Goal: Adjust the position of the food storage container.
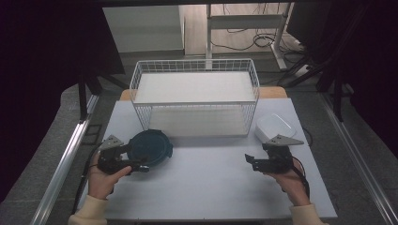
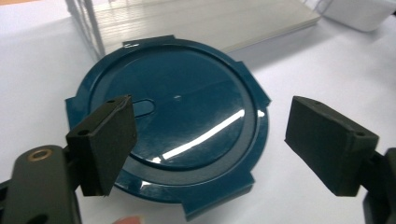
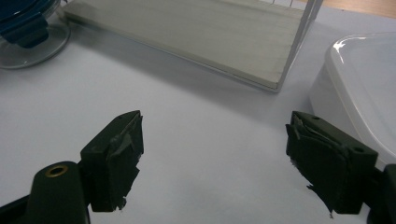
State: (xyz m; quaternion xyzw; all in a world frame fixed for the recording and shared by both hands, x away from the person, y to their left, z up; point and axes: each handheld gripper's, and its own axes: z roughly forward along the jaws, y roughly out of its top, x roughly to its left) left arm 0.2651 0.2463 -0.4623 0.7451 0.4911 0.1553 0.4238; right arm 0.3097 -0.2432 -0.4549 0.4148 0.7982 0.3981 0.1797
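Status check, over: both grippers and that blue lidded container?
Left gripper open, hovering over the blue-lidded container. Right gripper open, empty. Wire rack behind.

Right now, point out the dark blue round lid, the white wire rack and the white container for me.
dark blue round lid (image 2: 187, 112): left gripper view, on the middle of its glossy top.
white wire rack (image 1: 195, 104): high view, on the front rim of its upper shelf.
white container (image 1: 276, 124): high view, on its lid's centre.
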